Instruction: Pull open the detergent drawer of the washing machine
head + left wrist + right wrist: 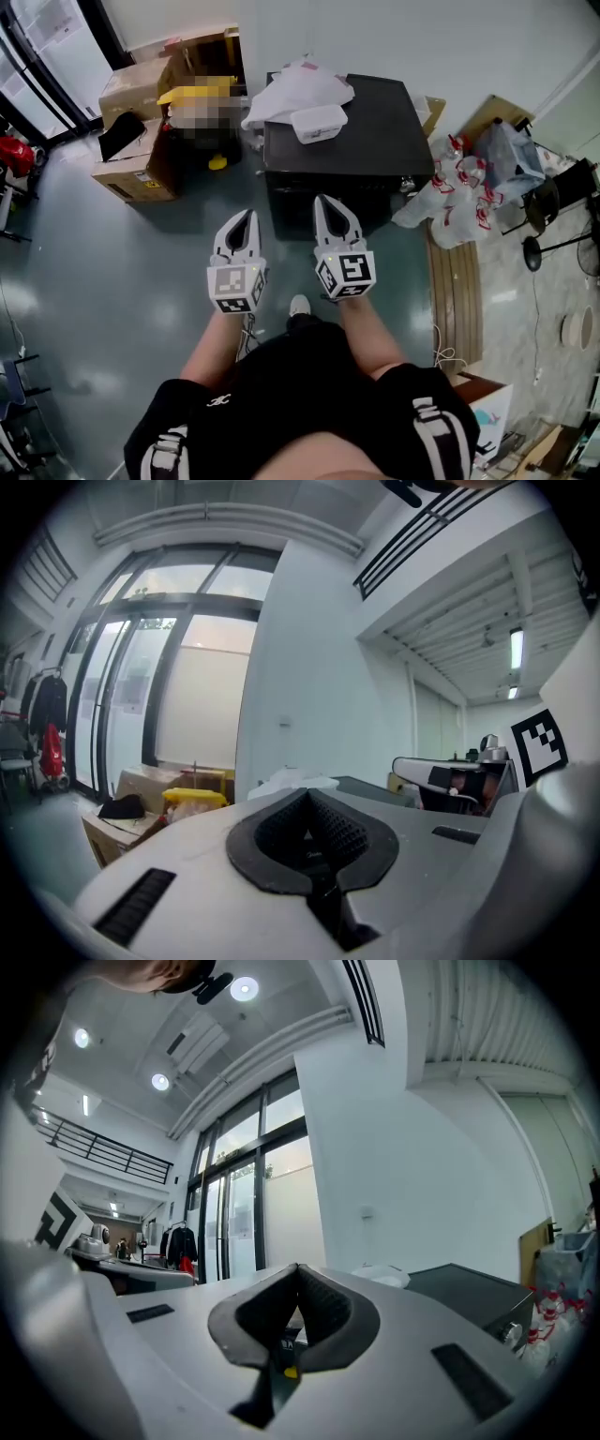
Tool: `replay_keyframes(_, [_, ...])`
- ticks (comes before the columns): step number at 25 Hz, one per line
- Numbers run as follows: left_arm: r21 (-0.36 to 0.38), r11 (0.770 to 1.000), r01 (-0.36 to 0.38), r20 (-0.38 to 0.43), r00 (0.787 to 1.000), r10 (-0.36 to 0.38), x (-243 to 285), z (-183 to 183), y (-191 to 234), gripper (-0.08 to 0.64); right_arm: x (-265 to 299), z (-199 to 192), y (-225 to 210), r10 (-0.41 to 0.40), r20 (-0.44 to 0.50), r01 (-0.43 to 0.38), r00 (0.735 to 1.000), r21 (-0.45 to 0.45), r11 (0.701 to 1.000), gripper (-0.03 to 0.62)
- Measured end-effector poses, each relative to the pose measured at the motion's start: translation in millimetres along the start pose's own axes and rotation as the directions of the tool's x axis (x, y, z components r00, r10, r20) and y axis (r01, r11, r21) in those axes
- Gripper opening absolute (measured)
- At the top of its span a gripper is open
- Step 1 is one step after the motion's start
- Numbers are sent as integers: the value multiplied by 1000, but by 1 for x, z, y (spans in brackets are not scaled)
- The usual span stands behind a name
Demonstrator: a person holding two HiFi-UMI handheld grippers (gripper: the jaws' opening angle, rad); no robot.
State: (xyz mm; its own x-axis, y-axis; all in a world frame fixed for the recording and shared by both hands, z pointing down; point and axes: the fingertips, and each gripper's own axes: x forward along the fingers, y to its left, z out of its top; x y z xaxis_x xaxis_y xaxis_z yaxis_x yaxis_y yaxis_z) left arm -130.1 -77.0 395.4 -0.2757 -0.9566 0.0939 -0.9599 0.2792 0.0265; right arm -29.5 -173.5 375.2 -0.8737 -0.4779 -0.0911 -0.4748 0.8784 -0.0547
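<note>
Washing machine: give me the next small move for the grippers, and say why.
Probably carry the right gripper forward to the front of the washing machine, opening it on the way. It and the left gripper are shut, empty and short of the machine, and the drawer cannot be made out yet.

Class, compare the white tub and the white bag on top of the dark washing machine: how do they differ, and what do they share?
The tub is a neat rectangle; the bag is crumpled and shapeless. The tub is smaller than the bag. The tub sits within the top; the bag hangs over its far left corner. Both are white and rest on the washing machine.
</note>
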Motion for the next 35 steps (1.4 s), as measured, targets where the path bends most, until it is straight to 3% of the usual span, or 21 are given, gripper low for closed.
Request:
replay_keyframes(5, [6, 1000, 7, -35, 999, -6, 60, -4, 5, 2, 43, -13, -40, 11, -27, -10, 1000, 10, 1000, 0])
replay_keyframes(10, [21, 1000, 6, -18, 1000, -5, 90, 12, 11, 2, 72, -4, -61, 4, -14, -4, 1000, 18, 1000, 0])
replay_keyframes(21, [94, 990, 110, 9, 994, -111, 113, 35, 24, 2, 97, 15, -59, -88, 32, 88, 996, -1, 996, 0])
replay_keyframes(26, [89, 987, 137, 16, 990, -139, 120, 43, 44, 2, 112, 15, -48, -128, 32, 129, 991, -28, 991, 1])
replay_keyframes(28, [87, 986, 142, 18, 989, -144, 121, 45, 51, 2, 116, 16, -43, -127, 43, 128, 991, -41, 991, 0])
replay_keyframes(30, [83, 986, 143, 19, 989, -145, 123, 45, 58, 2, 122, 20, -35, -77, 64, 79, 995, -32, 996, 6])
replay_keyframes(32, [75, 987, 141, 21, 989, -143, 124, 46, 65, 2, 132, 20, -28, -12, 67, 11, 998, 27, 1000, 300])
replay_keyframes(35, [69, 988, 140, 27, 990, -142, 127, 48, 73, 2, 141, 19, -32, -15, 68, 8, 998, 96, 995, 382])
